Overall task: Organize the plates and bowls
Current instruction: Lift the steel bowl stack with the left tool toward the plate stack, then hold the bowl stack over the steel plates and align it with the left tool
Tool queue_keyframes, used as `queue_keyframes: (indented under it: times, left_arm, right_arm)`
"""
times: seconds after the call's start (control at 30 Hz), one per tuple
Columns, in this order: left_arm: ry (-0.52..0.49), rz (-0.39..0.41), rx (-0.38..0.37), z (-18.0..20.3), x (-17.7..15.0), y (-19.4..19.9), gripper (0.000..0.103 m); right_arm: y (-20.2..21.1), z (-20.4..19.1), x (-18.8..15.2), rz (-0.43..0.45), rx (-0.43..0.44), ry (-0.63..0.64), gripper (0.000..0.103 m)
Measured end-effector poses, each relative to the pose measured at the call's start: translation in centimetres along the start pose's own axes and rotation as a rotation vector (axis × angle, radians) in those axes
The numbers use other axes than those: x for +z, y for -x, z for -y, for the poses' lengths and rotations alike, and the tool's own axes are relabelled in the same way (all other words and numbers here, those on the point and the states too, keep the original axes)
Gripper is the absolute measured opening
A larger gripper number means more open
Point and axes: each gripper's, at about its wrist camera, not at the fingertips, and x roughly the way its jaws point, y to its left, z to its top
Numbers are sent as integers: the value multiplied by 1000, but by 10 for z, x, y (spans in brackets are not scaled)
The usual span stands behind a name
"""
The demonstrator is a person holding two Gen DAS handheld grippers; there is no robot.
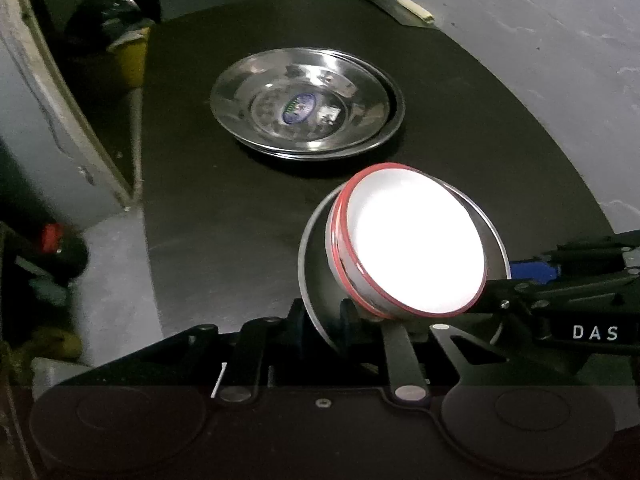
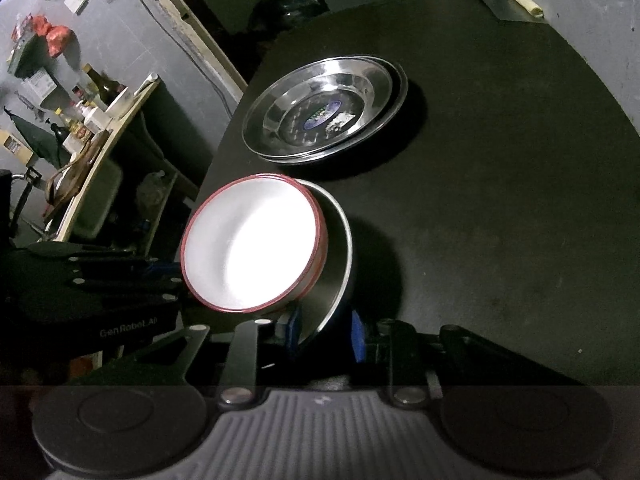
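Note:
A stack of steel plates (image 1: 306, 104) lies on the round black table (image 1: 240, 208); it also shows in the right wrist view (image 2: 324, 110). A white bowl with a red rim (image 1: 412, 240) sits tilted inside a steel bowl (image 1: 316, 264). My left gripper (image 1: 328, 316) is shut on the steel bowl's rim. In the right wrist view the white bowl (image 2: 256, 244) and the steel bowl (image 2: 338, 264) appear the same way, and my right gripper (image 2: 326, 334) is shut on the steel bowl's rim. Both bowls are held above the table's near side.
The table's right half (image 2: 500, 220) is bare black surface. A cluttered shelf with bottles (image 2: 92, 112) stands to the left, below the table edge. A grey floor (image 1: 540, 40) lies beyond the table's far edge.

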Motion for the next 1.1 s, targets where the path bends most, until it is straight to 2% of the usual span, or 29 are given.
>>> queue_keyframes:
  times: [0.07, 0.13, 0.4, 0.73, 1.1]
  left_arm:
    - [-8, -7, -26, -4, 3, -2, 19]
    - [-13, -12, -38, -5, 6, -3, 18]
    - [-53, -9, -64, -7, 9, -5, 17]
    - [-31, 18, -140, -10, 16, -10, 16]
    - [-37, 72, -184, -10, 41, -9, 14]
  right_arm:
    - [-2, -1, 0, -17, -11, -8, 38]
    - [-2, -6, -1, -11, -20, 0, 33]
    - [-3, -12, -1, -3, -62, -15, 32]
    - [6, -8, -2, 22, -100, -44, 32]
    - [19, -1, 11, 97, -110, -77, 32]
